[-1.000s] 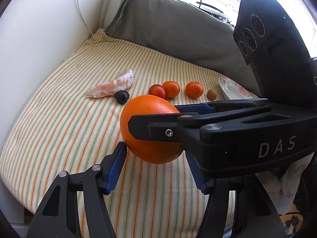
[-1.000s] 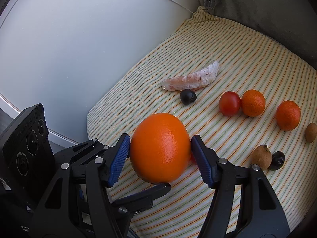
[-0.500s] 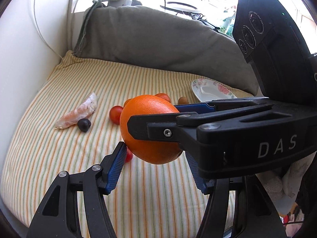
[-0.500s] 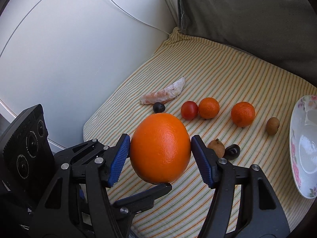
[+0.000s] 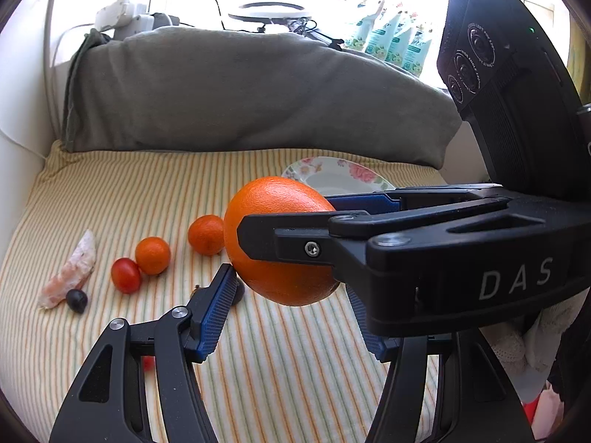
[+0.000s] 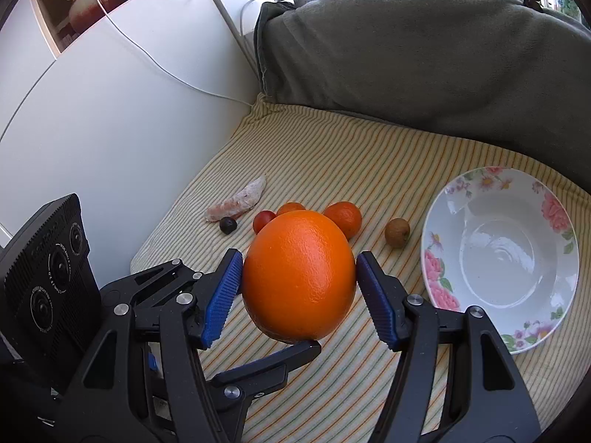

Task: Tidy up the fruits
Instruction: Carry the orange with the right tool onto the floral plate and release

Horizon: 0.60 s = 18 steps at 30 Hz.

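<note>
Step in hand: carried the orange (image 6: pixel 299 277) over the striped cushion (image 6: pixel 332 155), judged to be a transfer toward the floral bowl (image 6: pixel 557 217); not yet released.

Right gripper (image 6: pixel 295 288): fingers pinched the orange from either side, blue pads (image 6: pixel 223 295) pressed on its flanks.

Left gripper (image 5: pixel 290 284): fingers set crosswise to the right pair, about half spread; near pad (image 5: pixel 218 306) touched the orange's lower edge, far pad was hidden behind the right gripper's finger; seemingly clamped the fruit too.

Orange, place: sat between both pairs of fingertips, lifted clear of the cushion.

Bowl, place: lay beyond and to the right of the right fingers, empty, resting on the cushion.

Other fruit: lay on the cushion just past the fingertips, namely a mandarin (image 6: pixel 345 217), a cherry tomato (image 6: pixel 263 219), a brown round fruit (image 6: pixel 398 232), a dark berry (image 6: pixel 228 225) and a peeled segment (image 6: pixel 238 201); a second mandarin was mostly hidden behind the orange.

Progress: early, judged from the bare bowl and the scattered fruit.

Next move called for: swinging both pairs of fingers rightward together, keeping equal pressure, lowering over the bowl's hollow, then spreading one pair before the other.

Risk: a smooth round fruit, likely to roll out if one pair loosened first or the two hands drifted apart.
</note>
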### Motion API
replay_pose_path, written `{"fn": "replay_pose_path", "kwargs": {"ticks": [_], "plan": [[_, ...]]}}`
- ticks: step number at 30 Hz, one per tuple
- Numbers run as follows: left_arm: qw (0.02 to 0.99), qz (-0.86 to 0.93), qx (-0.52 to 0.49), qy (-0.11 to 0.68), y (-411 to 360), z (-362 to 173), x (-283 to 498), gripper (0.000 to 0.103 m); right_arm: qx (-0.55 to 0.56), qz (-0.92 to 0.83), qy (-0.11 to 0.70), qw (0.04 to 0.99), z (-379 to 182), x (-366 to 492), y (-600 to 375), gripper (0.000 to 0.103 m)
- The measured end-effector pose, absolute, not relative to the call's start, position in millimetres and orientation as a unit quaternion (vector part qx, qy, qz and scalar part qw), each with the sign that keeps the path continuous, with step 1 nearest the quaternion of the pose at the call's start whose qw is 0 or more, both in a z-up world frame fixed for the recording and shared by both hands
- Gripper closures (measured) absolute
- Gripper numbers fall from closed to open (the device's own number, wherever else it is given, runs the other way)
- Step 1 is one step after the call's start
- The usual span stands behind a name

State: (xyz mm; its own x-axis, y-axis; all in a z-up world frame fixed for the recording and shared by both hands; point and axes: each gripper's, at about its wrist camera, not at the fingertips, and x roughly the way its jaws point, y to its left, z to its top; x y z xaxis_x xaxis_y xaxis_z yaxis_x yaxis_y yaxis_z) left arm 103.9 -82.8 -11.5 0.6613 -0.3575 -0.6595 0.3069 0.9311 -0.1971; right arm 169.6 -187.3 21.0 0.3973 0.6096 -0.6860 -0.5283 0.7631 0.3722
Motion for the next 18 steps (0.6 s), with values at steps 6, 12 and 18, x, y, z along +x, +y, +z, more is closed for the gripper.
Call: {"fn": "replay_pose_path", "kwargs": {"ticks": [6, 12, 18], "plan": [[0.905, -0.204, -0.021, 0.374, -109, -14, 122, 0.042, 0.066, 0.317, 0.431, 0.842, 18, 181, -217, 0.036], [0.898, -0.220, -0.011, 0.380, -132, -16, 135, 0.042, 0.074, 0.294, 0.433, 0.849, 12, 189, -239, 0.036], [0.894, -0.227, -0.002, 0.386, -146, -21, 139, 0.042, 0.084, 0.278, 0.440, 0.850, 3, 198, -255, 0.036]]}}
